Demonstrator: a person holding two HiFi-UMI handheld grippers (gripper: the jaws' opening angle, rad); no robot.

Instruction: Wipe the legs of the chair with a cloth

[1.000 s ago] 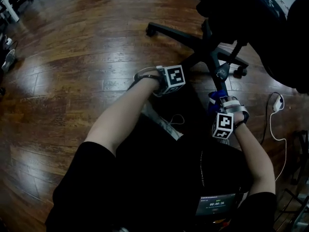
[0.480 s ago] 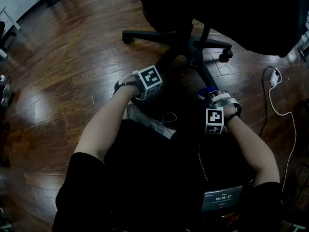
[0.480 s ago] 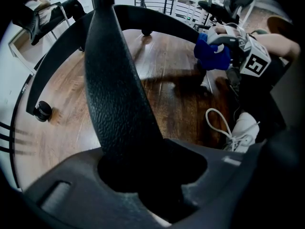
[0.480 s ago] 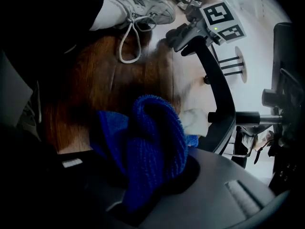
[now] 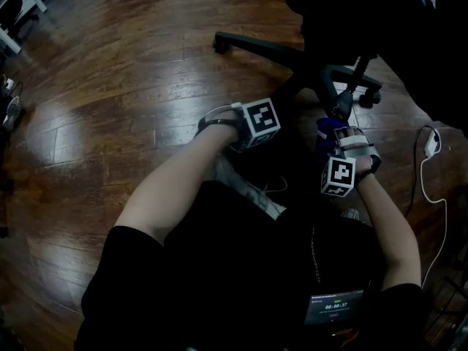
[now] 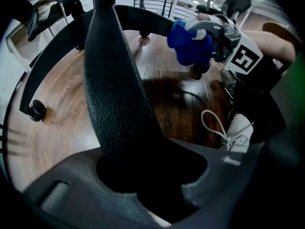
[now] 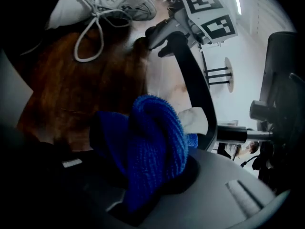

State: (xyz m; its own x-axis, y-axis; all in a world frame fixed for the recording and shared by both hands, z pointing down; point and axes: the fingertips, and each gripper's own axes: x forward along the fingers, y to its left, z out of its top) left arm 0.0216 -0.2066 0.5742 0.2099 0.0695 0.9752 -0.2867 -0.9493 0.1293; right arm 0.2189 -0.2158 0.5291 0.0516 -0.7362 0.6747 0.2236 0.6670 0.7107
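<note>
A black office chair base stands on the wooden floor, and one textured chair leg [image 5: 289,93] [image 6: 119,94] runs up between the jaws of my left gripper [image 5: 257,123] [image 6: 147,175], which is shut on it. My right gripper [image 5: 340,151] [image 7: 147,175] is shut on a bunched blue cloth [image 5: 327,129] [image 7: 155,137] [image 6: 190,42]. The cloth presses against another leg [image 5: 335,101] [image 7: 195,89] near the hub. The tips of both grippers are hidden under their marker cubes in the head view.
A white sneaker [image 5: 245,189] [image 6: 236,132] [image 7: 105,4] lies just below the grippers. A white cable with an adapter [image 5: 431,141] trails on the floor at right. Casters [image 5: 219,44] [image 6: 35,111] end the chair legs, and the dark seat overhangs at top right.
My right gripper has slid the blue cloth a short way up along its leg toward the hub. The left gripper has stayed on its leg. The head view has swung.
</note>
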